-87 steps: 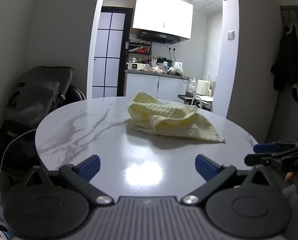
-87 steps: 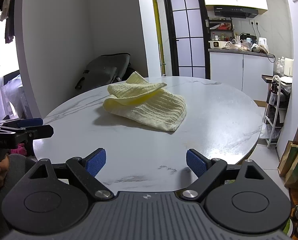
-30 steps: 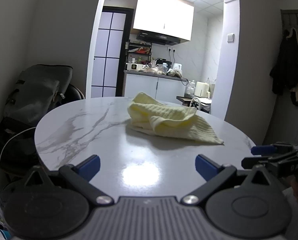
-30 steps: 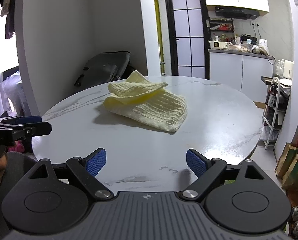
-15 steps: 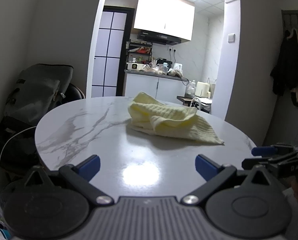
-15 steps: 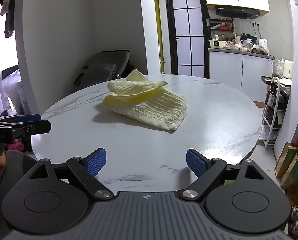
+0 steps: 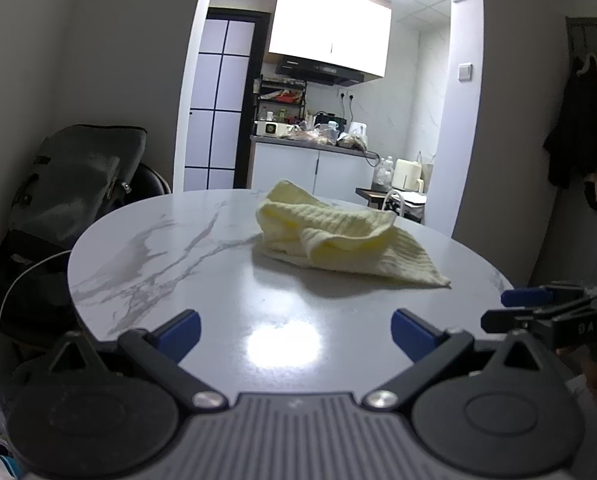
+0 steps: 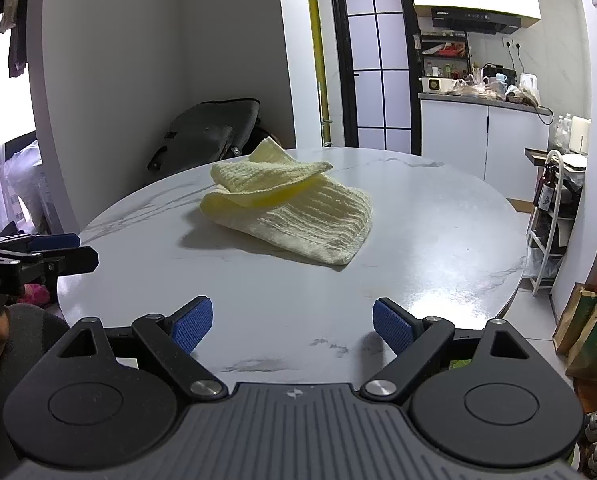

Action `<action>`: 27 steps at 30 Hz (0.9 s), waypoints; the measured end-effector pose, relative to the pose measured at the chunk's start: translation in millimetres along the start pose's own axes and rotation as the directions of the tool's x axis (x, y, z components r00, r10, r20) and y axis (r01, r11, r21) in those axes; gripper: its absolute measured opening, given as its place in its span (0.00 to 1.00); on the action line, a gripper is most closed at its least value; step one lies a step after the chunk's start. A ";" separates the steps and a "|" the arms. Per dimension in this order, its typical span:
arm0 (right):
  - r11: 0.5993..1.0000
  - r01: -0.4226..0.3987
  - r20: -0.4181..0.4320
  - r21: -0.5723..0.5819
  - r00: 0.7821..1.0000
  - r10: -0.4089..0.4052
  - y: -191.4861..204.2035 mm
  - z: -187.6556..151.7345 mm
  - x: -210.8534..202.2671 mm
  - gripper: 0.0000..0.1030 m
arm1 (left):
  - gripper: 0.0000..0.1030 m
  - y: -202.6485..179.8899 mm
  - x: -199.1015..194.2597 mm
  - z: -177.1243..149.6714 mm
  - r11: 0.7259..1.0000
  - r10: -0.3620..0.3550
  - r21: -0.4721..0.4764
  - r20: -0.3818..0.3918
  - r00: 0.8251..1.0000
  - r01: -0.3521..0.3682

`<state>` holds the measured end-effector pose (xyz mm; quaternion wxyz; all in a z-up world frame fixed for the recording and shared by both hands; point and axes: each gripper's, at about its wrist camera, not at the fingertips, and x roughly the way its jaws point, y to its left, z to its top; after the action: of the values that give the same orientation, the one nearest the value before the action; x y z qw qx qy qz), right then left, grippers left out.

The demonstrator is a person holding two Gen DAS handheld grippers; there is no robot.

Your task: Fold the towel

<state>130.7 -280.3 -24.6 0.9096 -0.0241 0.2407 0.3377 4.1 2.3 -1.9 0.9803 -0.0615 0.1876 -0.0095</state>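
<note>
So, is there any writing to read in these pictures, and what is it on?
"DAS": white letters on the black side of the right gripper, seen from the left wrist view.
Small white print on the side of the left gripper: too blurred to read.
Brand mark on the range hood: too small to read.
Label on the dark bottle in the white rack: too small to read.
Nothing else legible.
</note>
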 end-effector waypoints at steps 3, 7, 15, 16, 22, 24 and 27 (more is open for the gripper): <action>1.000 -0.004 -0.003 -0.002 1.000 0.004 -0.4 0.0 2.8 0.88 | 1.00 -0.5 -0.1 -0.2 1.000 0.005 0.002 -0.001 1.000 -0.005; 1.000 -0.015 -0.004 -0.011 1.000 0.015 0.0 2.3 4.7 0.88 | 1.00 -1.3 1.2 0.1 1.000 0.009 0.014 -0.011 1.000 -0.009; 0.999 -0.029 0.014 -0.028 0.999 0.029 2.9 8.4 -2.6 0.88 | 1.00 -1.0 2.4 9.1 1.000 0.009 -0.007 -0.023 1.000 -0.009; 0.999 -0.031 0.016 -0.030 0.999 0.031 3.5 8.9 -3.6 0.88 | 1.00 -1.2 0.3 10.4 1.000 0.006 -0.010 -0.012 1.000 -0.006; 0.999 -0.038 0.025 -0.035 0.999 0.039 4.7 9.7 -11.3 0.88 | 1.00 -6.2 -5.9 14.9 1.000 0.001 -0.016 0.006 1.000 -0.001; 0.999 -0.043 0.027 -0.032 0.999 0.044 4.3 9.5 -14.5 0.88 | 1.00 -8.4 -7.7 16.5 1.000 0.001 -0.021 0.011 1.000 0.000; 0.999 -0.046 0.033 -0.030 0.998 0.046 4.9 9.1 -19.2 0.88 | 1.00 -11.7 -10.3 19.3 0.999 -0.007 -0.033 0.014 1.000 0.008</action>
<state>118.9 -286.2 -7.3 0.9050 -0.0262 0.2211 0.3624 1.8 -6.6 21.1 0.9803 -0.0785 0.1809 -0.0097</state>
